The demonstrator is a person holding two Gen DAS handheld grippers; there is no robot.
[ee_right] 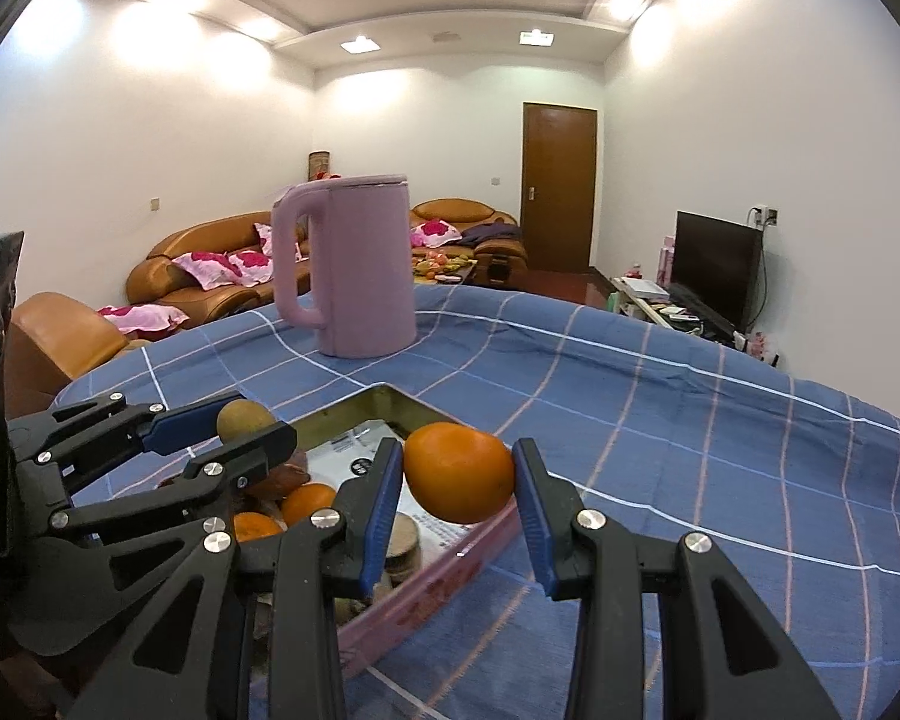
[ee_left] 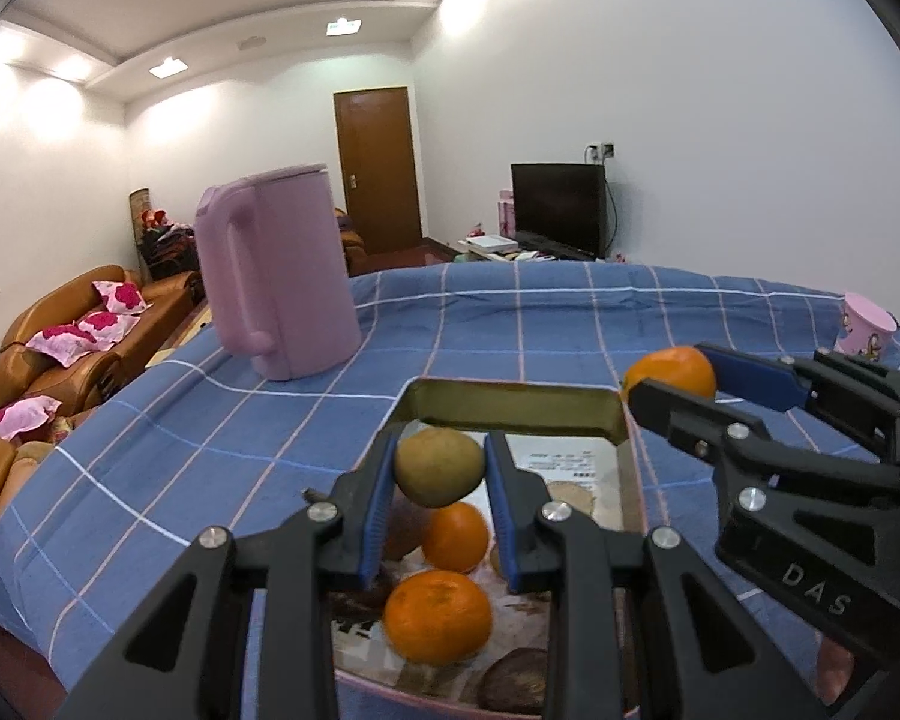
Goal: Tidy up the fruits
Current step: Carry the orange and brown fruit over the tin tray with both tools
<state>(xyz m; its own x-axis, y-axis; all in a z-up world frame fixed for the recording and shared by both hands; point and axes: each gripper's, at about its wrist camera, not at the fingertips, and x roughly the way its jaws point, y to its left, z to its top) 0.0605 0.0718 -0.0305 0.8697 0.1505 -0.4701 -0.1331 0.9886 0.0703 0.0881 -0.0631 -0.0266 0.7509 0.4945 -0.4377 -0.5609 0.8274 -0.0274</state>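
The left gripper (ee_left: 439, 501) is clamping a greenish-brown fruit (ee_left: 439, 467) between its blue pads, holding it in the air above the near part of a shallow pink-walled tray (ee_left: 513, 405) that is lying on the bench, which is covered by a blue checked cloth (ee_left: 270, 420). The right gripper (ee_right: 459, 495) is pinching an orange (ee_right: 459, 474) the same way, and it is hanging over the tray's right-hand wall, partly above the cloth. In the left wrist view the right gripper is showing at the tray's far right corner with its orange held clear of the cloth. Two more oranges are lying inside the tray below the left gripper, one nearer the camera (ee_left: 438, 618) and one just behind it (ee_left: 455, 536), beside some brownish items that are too blurred to name. A lilac jug (ee_left: 276, 270) with a handle is standing upright on the cloth beyond the tray's far left corner, well apart from it. A small pink patterned cup (ee_left: 864, 324) is sitting near the bench's right edge.
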